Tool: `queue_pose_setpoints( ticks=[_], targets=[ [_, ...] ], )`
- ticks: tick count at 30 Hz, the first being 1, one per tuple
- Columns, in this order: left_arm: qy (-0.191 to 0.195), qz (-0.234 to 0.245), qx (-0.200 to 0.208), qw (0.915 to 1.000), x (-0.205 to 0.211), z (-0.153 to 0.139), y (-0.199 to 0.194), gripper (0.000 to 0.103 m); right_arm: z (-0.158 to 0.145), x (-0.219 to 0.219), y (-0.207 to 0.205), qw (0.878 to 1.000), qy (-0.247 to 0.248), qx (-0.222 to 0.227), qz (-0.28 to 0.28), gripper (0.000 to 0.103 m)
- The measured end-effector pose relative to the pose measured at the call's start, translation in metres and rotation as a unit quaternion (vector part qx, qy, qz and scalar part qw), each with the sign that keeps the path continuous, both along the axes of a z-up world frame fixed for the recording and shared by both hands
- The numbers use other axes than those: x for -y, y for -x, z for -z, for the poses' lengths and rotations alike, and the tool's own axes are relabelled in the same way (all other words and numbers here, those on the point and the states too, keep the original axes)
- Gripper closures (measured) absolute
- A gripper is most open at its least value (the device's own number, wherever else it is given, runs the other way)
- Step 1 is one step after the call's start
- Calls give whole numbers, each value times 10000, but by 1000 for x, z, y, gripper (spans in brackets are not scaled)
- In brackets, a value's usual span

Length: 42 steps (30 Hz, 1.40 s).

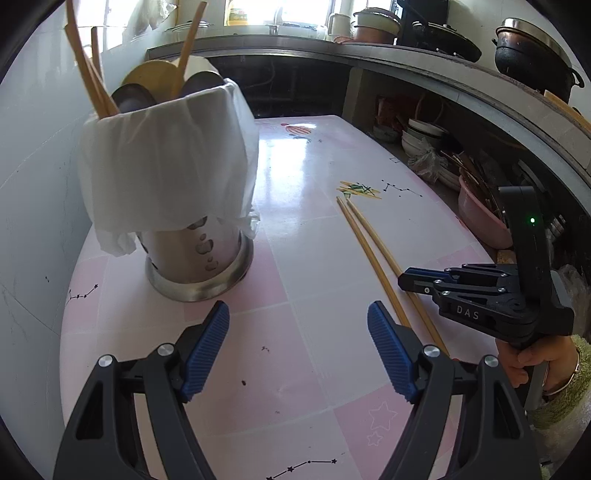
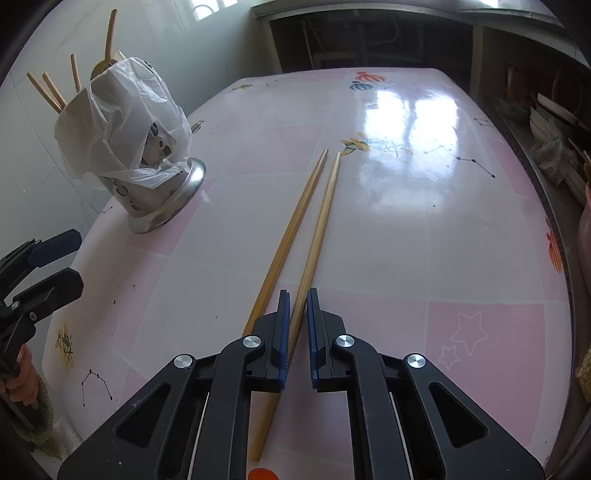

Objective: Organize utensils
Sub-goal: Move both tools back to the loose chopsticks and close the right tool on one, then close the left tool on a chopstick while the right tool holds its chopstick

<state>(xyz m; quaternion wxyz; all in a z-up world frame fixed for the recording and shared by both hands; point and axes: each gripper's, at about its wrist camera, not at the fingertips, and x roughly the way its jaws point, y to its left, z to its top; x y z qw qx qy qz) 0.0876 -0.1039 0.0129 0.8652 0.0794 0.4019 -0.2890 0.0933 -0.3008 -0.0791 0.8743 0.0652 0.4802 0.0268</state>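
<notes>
A home kitchen. Beyond the fingertips of the left wrist view, a stone counter [image 1: 424, 62] carries covered pots [image 1: 373, 24] and a blackened wok [image 1: 532, 55]; stacked bowls [image 1: 424, 136] and a pink basin [image 1: 480, 218] sit on the shelf beneath, right of the fingers. Ahead-left of the fingers, a steel utensil holder [image 1: 199, 258] with wooden chopsticks stands on the desk [image 1: 314, 177] covered in patterned pink oilcloth.

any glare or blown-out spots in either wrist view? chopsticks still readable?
Left wrist: window blown out, glare streak on table; chopsticks sharp. Right wrist: bright glare patch on table beyond the chopsticks, which stay clear; edges bend from fisheye.
</notes>
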Motion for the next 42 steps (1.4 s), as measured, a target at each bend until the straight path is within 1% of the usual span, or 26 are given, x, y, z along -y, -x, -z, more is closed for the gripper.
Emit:
queue_pose_setpoints(
  ticks=[3,9,13,16,19,25,28,34,39,42],
  targets=[
    [-1,134,-33,9999,13,1,-2,28,0,4,4,9999,23,20,126,97],
    [18,427,-134,9990,40,4,-8,28,-1,29,19,9979,-245,37,595,99],
    [82,635,-313,9975,59,10,-14,36,-1,43,33,9957,-434,33,820,99],
    [103,779,-462,9958,75,17,-17,45,0,48,40,9943,-554,40,912,99],
    [27,869,-536,9948,92,26,-20,55,0,51,43,9933,-645,61,955,99],
    [-456,817,-384,9949,114,43,-23,71,2,51,42,9929,-681,123,965,99],
    [-627,712,-390,9947,118,50,-26,77,2,51,43,9926,-717,142,971,99],
    [-665,615,-317,9954,115,54,-27,82,2,49,45,9926,-664,151,1002,99],
    [-739,541,-260,9955,115,55,-28,89,1,50,43,9912,-685,92,1125,99],
    [-754,489,-291,9955,113,54,-29,93,2,50,44,9895,-738,139,1236,99]
  ],
)
